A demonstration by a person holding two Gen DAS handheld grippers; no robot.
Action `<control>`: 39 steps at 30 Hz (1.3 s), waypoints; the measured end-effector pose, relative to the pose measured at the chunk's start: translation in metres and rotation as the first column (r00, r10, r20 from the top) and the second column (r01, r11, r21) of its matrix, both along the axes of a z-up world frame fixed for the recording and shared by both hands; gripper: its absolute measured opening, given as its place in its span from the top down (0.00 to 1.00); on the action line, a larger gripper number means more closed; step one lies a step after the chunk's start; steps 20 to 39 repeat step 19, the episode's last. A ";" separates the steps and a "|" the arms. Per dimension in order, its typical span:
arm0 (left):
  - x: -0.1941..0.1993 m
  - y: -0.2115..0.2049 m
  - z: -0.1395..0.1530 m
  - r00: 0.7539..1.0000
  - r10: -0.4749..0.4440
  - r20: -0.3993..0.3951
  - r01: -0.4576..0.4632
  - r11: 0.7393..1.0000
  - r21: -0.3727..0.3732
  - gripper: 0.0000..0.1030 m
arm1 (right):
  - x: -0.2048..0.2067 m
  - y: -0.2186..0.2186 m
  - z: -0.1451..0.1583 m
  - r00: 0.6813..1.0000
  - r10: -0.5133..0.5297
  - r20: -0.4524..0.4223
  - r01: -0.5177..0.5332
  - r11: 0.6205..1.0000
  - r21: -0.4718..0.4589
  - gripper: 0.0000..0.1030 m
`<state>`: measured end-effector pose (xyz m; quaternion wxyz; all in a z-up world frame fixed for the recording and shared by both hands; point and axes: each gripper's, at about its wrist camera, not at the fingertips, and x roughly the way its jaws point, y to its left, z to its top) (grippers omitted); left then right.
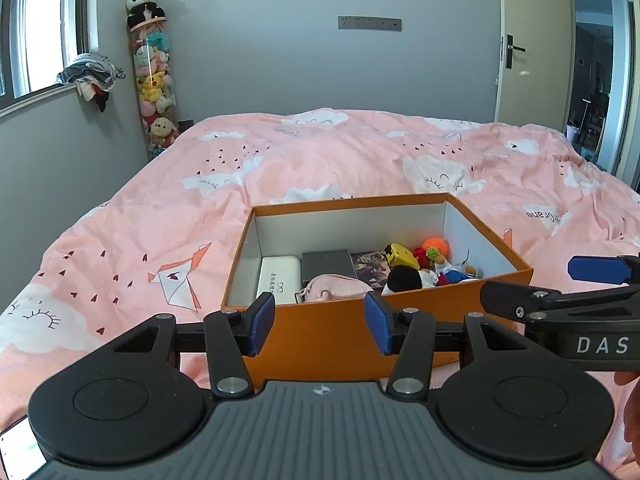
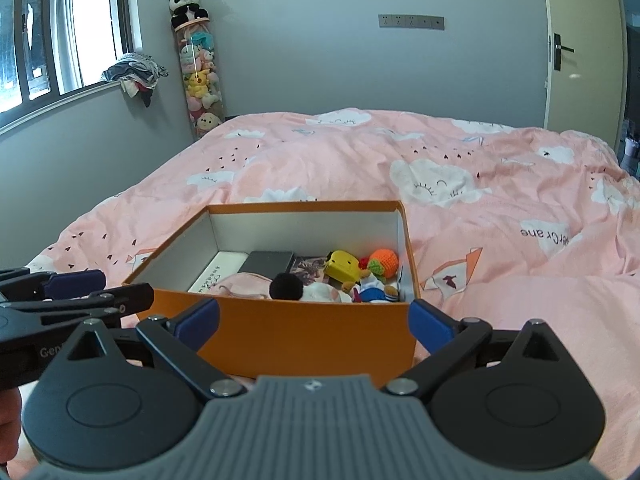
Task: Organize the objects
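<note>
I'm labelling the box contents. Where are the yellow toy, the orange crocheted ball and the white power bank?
yellow toy (image 2: 341, 267), right wrist view, on its yellow front face.
orange crocheted ball (image 2: 384, 258), right wrist view, on its orange top.
white power bank (image 1: 279, 278), left wrist view, on its flat printed top.

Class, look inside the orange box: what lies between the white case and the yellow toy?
In the left wrist view, a dark grey flat case and a printed card lie between the white case and the yellow toy.

Both wrist views look forward and downward across the bed (image 1: 160, 208) from its near edge, close over the orange box (image 1: 320, 332). The left view sits leftward, the right rightward; both share box, bedspread and far wall.
</note>
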<state>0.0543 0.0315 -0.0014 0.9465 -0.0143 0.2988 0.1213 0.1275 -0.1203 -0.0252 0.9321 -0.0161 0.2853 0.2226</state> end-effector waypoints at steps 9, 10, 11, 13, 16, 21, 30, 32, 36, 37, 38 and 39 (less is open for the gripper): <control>-0.001 0.000 0.002 1.000 -0.005 -0.006 0.005 1.000 0.002 0.43 | -0.002 0.004 -0.004 1.000 0.019 -0.002 -0.019 1.000 -0.014 0.02; -0.001 0.000 0.001 1.000 -0.005 -0.006 0.005 1.000 0.003 0.43 | -0.002 0.005 -0.003 1.000 0.022 0.000 -0.022 1.000 -0.016 0.03; -0.001 0.000 0.002 1.000 -0.005 -0.007 0.005 1.000 0.005 0.43 | -0.002 0.005 -0.003 1.000 0.024 0.001 -0.024 1.000 -0.019 0.03; -0.001 0.000 0.002 1.000 -0.006 -0.007 0.006 1.000 0.005 0.43 | -0.003 0.005 -0.003 1.000 0.026 0.001 -0.026 0.999 -0.021 0.02; -0.001 0.000 0.002 1.000 -0.006 -0.007 0.006 1.000 0.002 0.43 | -0.002 0.005 -0.004 1.000 0.026 -0.002 -0.026 0.999 -0.022 0.02; -0.002 -0.001 0.002 1.000 -0.006 -0.007 0.006 1.000 0.004 0.43 | -0.001 0.005 -0.004 1.000 0.025 -0.004 -0.025 0.999 -0.024 0.02; -0.002 -0.001 0.002 1.000 -0.006 -0.007 0.006 1.000 0.004 0.43 | -0.001 0.005 -0.004 1.000 0.025 -0.004 -0.025 0.999 -0.024 0.02; -0.002 -0.001 0.002 1.000 -0.006 -0.007 0.006 1.000 0.004 0.43 | -0.001 0.005 -0.004 1.000 0.025 -0.004 -0.025 0.999 -0.024 0.02; -0.002 -0.001 0.002 1.000 -0.006 -0.007 0.006 1.000 0.004 0.43 | -0.001 0.005 -0.004 1.000 0.025 -0.004 -0.025 0.999 -0.024 0.02; -0.002 -0.001 0.002 1.000 -0.006 -0.007 0.006 1.000 0.004 0.43 | -0.001 0.005 -0.004 1.000 0.025 -0.004 -0.025 0.999 -0.024 0.02; -0.002 -0.001 0.002 1.000 -0.006 -0.007 0.006 1.000 0.004 0.43 | -0.001 0.005 -0.004 1.000 0.025 -0.004 -0.025 0.999 -0.024 0.02; -0.002 -0.001 0.002 1.000 -0.006 -0.007 0.006 1.000 0.004 0.43 | -0.001 0.005 -0.004 1.000 0.025 -0.004 -0.025 0.999 -0.024 0.02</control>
